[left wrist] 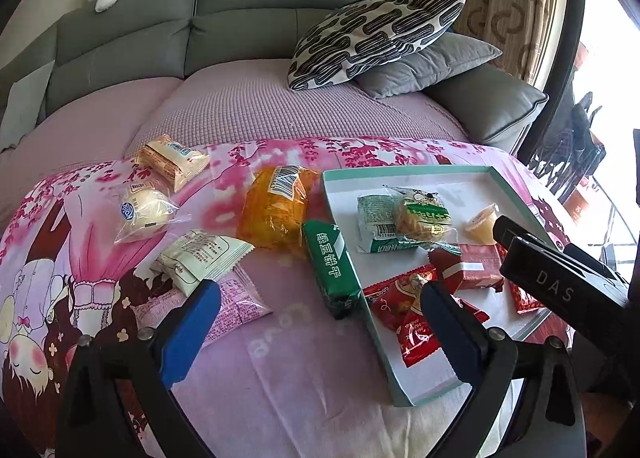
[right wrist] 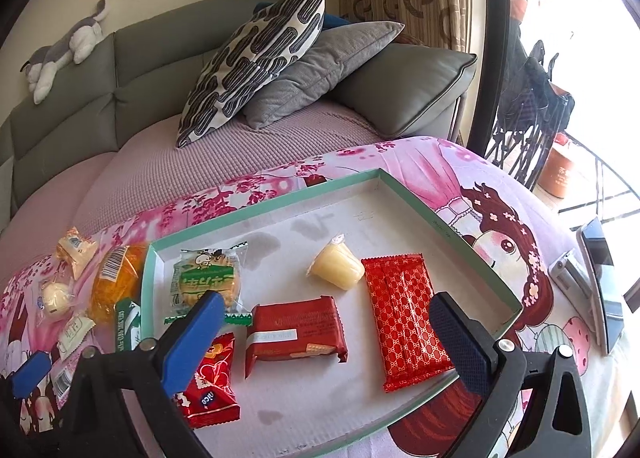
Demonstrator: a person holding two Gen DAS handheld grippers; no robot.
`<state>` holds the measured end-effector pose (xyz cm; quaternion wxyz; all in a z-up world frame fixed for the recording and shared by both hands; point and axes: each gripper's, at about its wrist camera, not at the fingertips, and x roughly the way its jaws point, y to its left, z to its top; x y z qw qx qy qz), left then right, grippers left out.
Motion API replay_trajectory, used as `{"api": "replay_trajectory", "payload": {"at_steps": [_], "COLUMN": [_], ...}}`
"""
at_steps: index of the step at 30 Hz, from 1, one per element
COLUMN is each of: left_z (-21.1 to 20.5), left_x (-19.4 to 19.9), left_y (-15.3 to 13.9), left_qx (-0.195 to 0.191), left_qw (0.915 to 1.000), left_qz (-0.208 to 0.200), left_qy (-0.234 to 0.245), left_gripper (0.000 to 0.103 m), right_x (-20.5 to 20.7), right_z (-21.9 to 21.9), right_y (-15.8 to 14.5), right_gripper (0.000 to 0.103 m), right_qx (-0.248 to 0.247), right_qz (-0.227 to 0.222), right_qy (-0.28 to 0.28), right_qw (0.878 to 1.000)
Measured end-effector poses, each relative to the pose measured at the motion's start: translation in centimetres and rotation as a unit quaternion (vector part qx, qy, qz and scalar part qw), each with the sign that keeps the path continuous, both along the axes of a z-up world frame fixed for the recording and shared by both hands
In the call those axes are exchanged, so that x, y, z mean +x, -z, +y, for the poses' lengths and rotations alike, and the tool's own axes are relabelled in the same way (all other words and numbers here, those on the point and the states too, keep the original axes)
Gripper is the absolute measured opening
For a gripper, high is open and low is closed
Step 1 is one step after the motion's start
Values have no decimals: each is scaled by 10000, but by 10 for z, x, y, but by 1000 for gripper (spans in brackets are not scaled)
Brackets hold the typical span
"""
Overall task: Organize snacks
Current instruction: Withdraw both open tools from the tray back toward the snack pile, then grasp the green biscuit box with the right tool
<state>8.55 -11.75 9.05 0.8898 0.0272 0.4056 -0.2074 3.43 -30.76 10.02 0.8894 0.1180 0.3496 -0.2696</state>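
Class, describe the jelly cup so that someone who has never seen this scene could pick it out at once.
Find the shallow white tray with the mint-green rim on the pink cartoon blanket. Inside it, left of the red patterned wrapper, lies the jelly cup, tipped on its side. It is the only small pale-yellow translucent tub; everything around it is a flat packet.

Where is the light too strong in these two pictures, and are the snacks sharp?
Left wrist view: the window at right is blown out white; the snacks stay sharp, the green biscuit pack readable. Right wrist view: same white glare at the window; fisheye bends the tray edges.
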Motion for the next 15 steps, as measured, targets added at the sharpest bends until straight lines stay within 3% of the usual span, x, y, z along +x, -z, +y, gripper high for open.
{"api": "replay_trajectory", "payload": {"at_steps": [6,15], "left_z": [18,69], "left_x": [5,18], "left_y": [0,0], "left_qx": [-70,-106], "left_qw": [9998,9952], "left_qz": [-14,74], "left_qy": [-177,-966], "left_gripper": [100,100], "right_x": [3,15], "right_z": [8,38], "right_y": [2,5], "right_gripper": [103,103], "right_qx": [111,173], "right_qz": [-19,-23], "right_qy": [-234,-951], "right_qw": [9997,9953]}}
